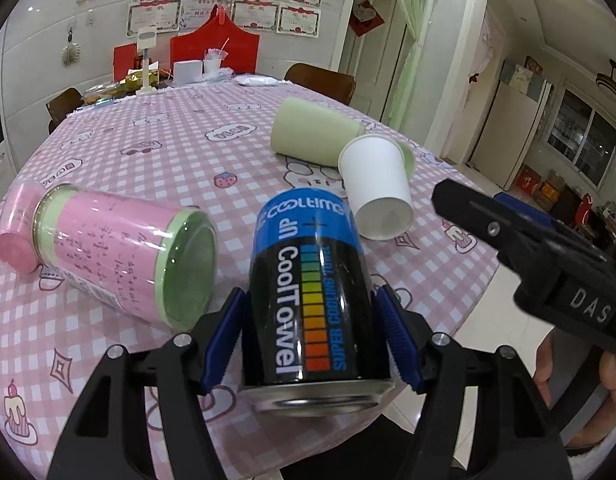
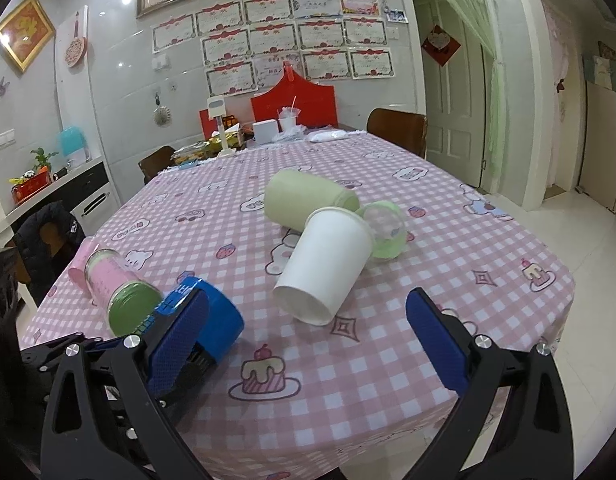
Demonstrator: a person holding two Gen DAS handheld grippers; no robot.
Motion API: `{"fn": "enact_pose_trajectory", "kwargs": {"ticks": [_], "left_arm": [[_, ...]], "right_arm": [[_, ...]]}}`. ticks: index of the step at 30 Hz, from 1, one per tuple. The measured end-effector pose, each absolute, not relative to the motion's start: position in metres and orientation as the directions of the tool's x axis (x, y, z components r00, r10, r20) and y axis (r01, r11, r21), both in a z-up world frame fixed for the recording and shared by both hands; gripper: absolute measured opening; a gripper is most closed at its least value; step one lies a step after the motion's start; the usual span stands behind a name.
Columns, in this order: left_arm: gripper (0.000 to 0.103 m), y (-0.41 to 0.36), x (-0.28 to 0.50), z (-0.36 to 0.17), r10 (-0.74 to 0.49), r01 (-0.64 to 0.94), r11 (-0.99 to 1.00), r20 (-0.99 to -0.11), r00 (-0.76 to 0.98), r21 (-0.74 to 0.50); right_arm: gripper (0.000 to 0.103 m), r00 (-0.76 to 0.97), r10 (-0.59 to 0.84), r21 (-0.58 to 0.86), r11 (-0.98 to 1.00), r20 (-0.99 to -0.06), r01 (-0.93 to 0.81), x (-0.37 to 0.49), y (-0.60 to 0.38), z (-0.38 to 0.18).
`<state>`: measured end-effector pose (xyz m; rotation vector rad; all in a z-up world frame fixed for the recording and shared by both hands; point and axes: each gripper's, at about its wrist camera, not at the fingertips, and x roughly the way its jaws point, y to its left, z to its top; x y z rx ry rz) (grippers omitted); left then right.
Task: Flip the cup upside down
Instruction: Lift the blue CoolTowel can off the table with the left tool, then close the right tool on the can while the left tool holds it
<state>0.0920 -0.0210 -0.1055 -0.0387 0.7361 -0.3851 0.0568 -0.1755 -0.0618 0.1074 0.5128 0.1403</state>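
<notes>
My left gripper (image 1: pixel 312 332) is shut on a black and blue "CoolTowel" can-shaped cup (image 1: pixel 312 304). It holds the cup over the table's near edge, blue end away from me, metal end toward me. In the right wrist view only the cup's blue end (image 2: pixel 216 312) shows, behind my right gripper's left finger. My right gripper (image 2: pixel 308 340) is open and empty above the tablecloth. A white paper cup (image 1: pixel 378 188) (image 2: pixel 326 266) lies on its side ahead of it.
The table has a pink checked cloth (image 2: pixel 348 360). A pink and green cup (image 1: pixel 120 264) (image 2: pixel 120 292) lies on its side at the left. A pale green cup (image 1: pixel 308 132) (image 2: pixel 304 200) and a clear green cup (image 2: pixel 386 232) lie behind the white one. Clutter and chairs stand at the far side.
</notes>
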Motion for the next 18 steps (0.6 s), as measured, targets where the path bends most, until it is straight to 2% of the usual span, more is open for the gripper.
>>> {"fn": "enact_pose_trajectory", "kwargs": {"ticks": [10,15,18], "left_arm": [[0.066,-0.0212,0.0906,-0.1044,-0.351,0.333,0.93,-0.649,0.675,-0.156],[0.067,-0.021,0.0898,-0.1034,-0.351,0.331,0.93,-0.645,0.679,-0.158],[0.075,-0.0176,0.0849,-0.0973,-0.36,0.333,0.929,-0.61,0.706,-0.162]], "right_arm": [[0.095,0.842,0.193,0.168,0.978,-0.504,-0.123,0.0598,-0.1709,-0.0666],[0.095,0.809,0.249,0.233,0.962,-0.533,-0.142,0.0638,-0.1686,-0.0686],[0.095,0.8,0.262,0.254,0.957,-0.539,-0.142,0.0647,-0.1684,-0.0682]]}}
